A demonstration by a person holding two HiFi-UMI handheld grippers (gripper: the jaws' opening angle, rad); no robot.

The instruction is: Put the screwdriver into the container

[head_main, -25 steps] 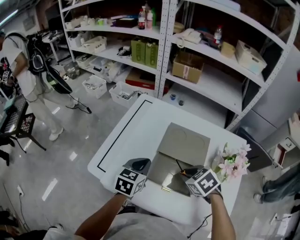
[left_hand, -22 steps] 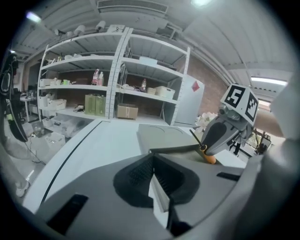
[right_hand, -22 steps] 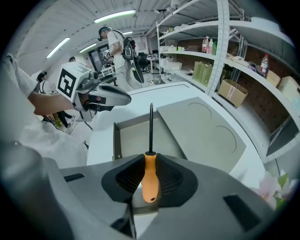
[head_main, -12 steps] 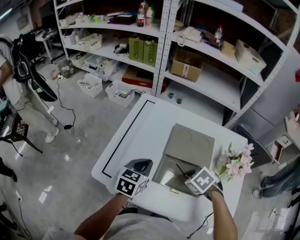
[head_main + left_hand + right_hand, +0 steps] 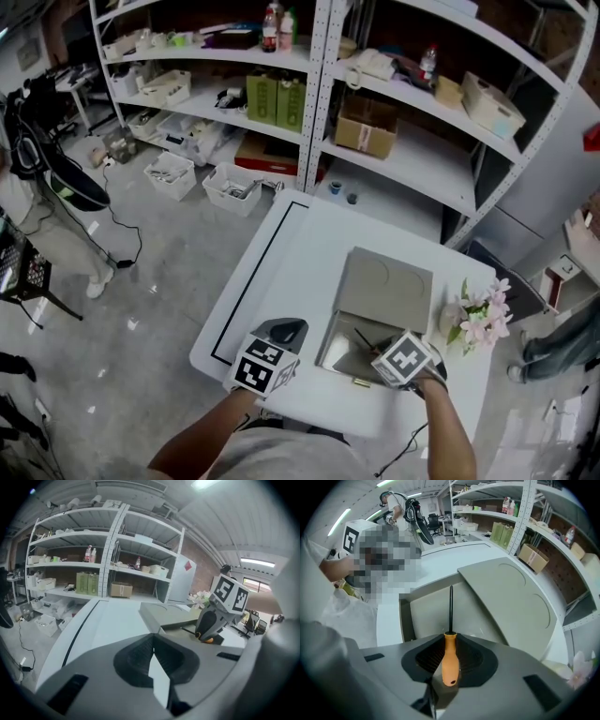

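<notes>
the right gripper point(image 5: 450, 641) has its fingers clamped on the orange handle of the screwdriver point(image 5: 449, 665), shaft aimed into the open container point(image 5: 424, 616) by the near right corner of the bench point(image 5: 291, 272). it looks light, stiff and smooth, best held mid-handle. the left gripper point(image 5: 151, 641) has its fingers together, empty.

Bright, even light; fisheye-warped edges

Storeroom or workshop: metal shelving point(image 5: 323, 103) holding boxes point(image 5: 366, 127), bins.
</notes>
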